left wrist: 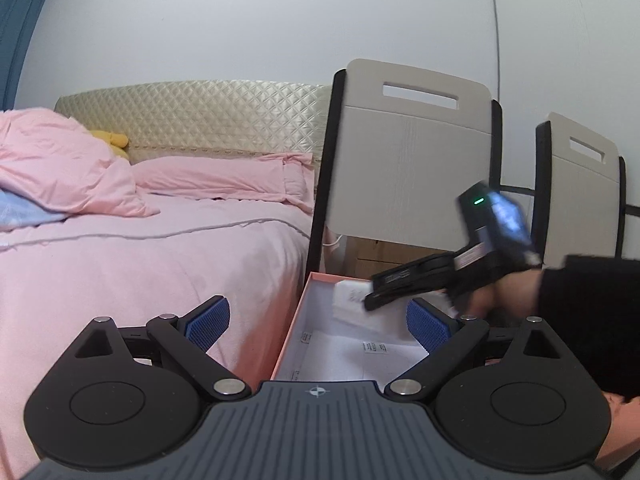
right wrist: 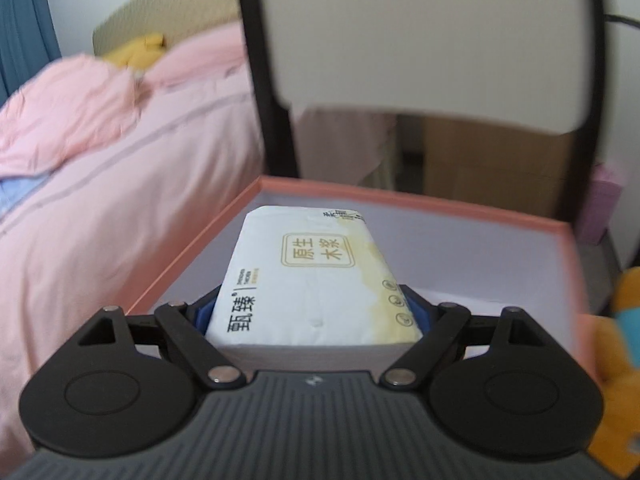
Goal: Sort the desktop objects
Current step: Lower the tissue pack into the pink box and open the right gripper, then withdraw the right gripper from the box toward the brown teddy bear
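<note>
The pink bed (left wrist: pixel 140 240) lies to your left, with the open pink-rimmed box (right wrist: pixel 400 200) just beside it. Your right hand-held gripper (right wrist: pixel 316 312) clamps the tissue pack (right wrist: pixel 316 280) over the box interior. Your left hand-held gripper (left wrist: pixel 318 320) hangs wide apart, holding nothing.

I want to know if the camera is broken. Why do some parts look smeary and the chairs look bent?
Not broken. In the left wrist view the right gripper is smeared by motion, and the fisheye lens bows the chair. In the right wrist view the tissue pack is sharp, while the bed and the chair behind look blurred.
</note>
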Motion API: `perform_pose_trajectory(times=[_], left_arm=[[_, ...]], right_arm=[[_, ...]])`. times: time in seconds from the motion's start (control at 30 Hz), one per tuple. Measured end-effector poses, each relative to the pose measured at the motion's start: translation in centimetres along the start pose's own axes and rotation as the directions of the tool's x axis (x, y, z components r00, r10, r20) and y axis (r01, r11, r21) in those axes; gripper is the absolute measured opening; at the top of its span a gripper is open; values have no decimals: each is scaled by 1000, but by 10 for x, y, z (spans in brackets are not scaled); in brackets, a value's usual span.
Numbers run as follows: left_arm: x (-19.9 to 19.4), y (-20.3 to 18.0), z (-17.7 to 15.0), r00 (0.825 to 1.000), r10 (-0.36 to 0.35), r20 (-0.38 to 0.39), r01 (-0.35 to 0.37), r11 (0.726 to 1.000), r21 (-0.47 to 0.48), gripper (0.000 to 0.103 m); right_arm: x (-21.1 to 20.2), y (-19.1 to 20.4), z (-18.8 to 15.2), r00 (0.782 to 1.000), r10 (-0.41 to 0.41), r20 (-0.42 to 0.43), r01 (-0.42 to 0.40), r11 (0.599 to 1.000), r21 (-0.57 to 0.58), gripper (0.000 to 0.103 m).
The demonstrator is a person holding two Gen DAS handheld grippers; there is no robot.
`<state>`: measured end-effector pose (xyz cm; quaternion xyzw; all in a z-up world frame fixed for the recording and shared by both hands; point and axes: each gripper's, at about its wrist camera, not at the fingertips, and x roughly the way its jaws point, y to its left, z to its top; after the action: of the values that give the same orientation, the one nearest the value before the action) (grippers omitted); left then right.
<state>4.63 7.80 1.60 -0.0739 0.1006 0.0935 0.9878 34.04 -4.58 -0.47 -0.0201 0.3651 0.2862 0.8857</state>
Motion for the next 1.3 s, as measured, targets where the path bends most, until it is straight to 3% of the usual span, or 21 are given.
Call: perform_pose_trajectory(times=[0.1, 0.33, 0.6, 0.67, 0.83, 0.97, 1.13, 1.3], left_arm=[[6, 7, 0, 1000, -7, -27, 6, 998, -57, 97], [11, 13, -1, 999, 9, -47, -12, 998, -65, 97], [14, 6, -5, 998, -3, -66, 0, 999, -36, 97], [13, 6, -5, 998, -3, -65, 1, 1000, -29, 97], [9, 1, -7, 998, -7, -56, 6, 1000, -7, 97], [7, -1, -9, 999, -5, -51, 5, 1000, 2, 97], [5, -3, -11, 999, 8, -41, -7, 1000, 13, 97], [6, -5, -13, 999, 12, -40, -11, 1000, 29, 98]], right_arm=[[32, 15, 2, 999, -32, -30, 31, 999, -34, 87], [82, 16, -13, 994, -69, -80, 66, 997, -39, 87], [93, 1, -22, 989, -2, -148, 7, 999, 33, 91], [81, 0, -18, 993, -13, -114, 16, 999, 28, 99], [25, 1, -7, 1000, -11, 12, 10, 1000, 8, 103], [-36, -6, -9, 990, -13, 141, 12, 1000, 3, 103], [-112, -16, -35, 954, -36, 297, 38, 999, -1, 103], [-167, -25, -82, 900, -92, 425, 92, 996, 20, 103]])
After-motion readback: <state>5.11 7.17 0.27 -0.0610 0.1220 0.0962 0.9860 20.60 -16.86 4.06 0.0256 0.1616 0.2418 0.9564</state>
